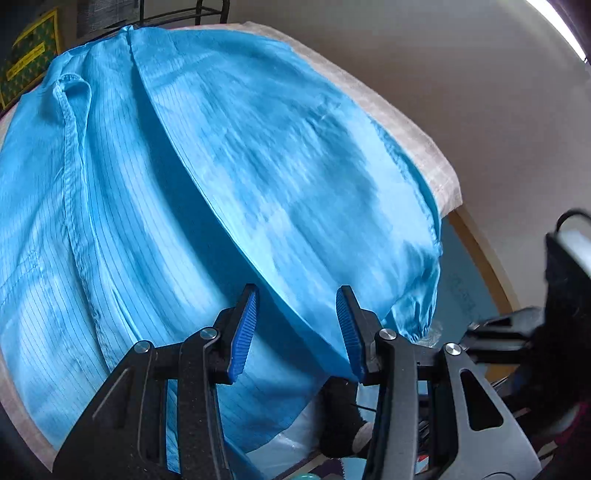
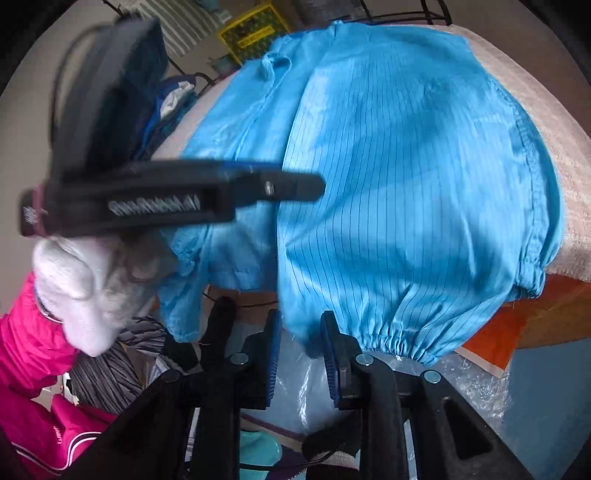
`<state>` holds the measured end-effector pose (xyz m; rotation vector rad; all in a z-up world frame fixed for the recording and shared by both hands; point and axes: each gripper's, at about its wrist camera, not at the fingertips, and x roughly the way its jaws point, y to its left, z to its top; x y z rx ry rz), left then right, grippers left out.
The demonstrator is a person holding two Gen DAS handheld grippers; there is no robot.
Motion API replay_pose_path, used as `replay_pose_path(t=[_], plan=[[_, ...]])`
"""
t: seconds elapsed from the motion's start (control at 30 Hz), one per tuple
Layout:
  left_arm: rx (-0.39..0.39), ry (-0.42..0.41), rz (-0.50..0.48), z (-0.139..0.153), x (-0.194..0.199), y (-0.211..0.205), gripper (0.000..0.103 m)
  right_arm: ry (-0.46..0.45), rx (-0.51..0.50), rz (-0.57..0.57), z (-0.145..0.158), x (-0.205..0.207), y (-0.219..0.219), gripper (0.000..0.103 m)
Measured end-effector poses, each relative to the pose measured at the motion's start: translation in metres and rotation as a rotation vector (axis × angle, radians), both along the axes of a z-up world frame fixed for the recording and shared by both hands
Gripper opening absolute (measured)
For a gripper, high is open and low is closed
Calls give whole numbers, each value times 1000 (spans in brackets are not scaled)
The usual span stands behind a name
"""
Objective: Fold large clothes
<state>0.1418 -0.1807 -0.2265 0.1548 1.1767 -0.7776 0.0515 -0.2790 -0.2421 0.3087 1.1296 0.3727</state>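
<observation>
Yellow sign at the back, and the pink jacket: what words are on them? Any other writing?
Yellow sign: black writing on a yellow strip, too blurred to read.
Pink jacket: small white letters on the sleeve, too small to read.
Blue garment: no writing, only thin dark stripes.
No other text shows.

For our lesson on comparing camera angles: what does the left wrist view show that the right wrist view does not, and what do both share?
Only the left wrist view: the left gripper, fingers apart over the fold, and a bright ceiling light. Only the right wrist view: a white-gloved hand, a pink sleeve and an orange sheet. Both: the blue striped garment on the beige-covered table.
</observation>
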Motion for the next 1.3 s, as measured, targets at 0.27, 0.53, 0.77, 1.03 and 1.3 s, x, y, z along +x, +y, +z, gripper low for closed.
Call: replay_pose_path(t=[0.27, 0.53, 0.77, 1.03, 1.3], plan=[[-23, -41, 4, 1, -11, 18, 44, -53, 34, -386, 11, 11, -108, 37], [-37, -38, 23, 2, -10, 20, 44, -26, 48, -385, -3, 45, -133, 38], [-40, -39, 37, 2, -10, 16, 44, -52, 52, -333, -3, 54, -121, 0], [-43, -34, 21, 1, -10, 1, 44, -101, 32, -375, 13, 52, -141, 0], [-39, -44, -9, 2, -13, -7, 44, -62, 140, -362, 2, 57, -142, 37]])
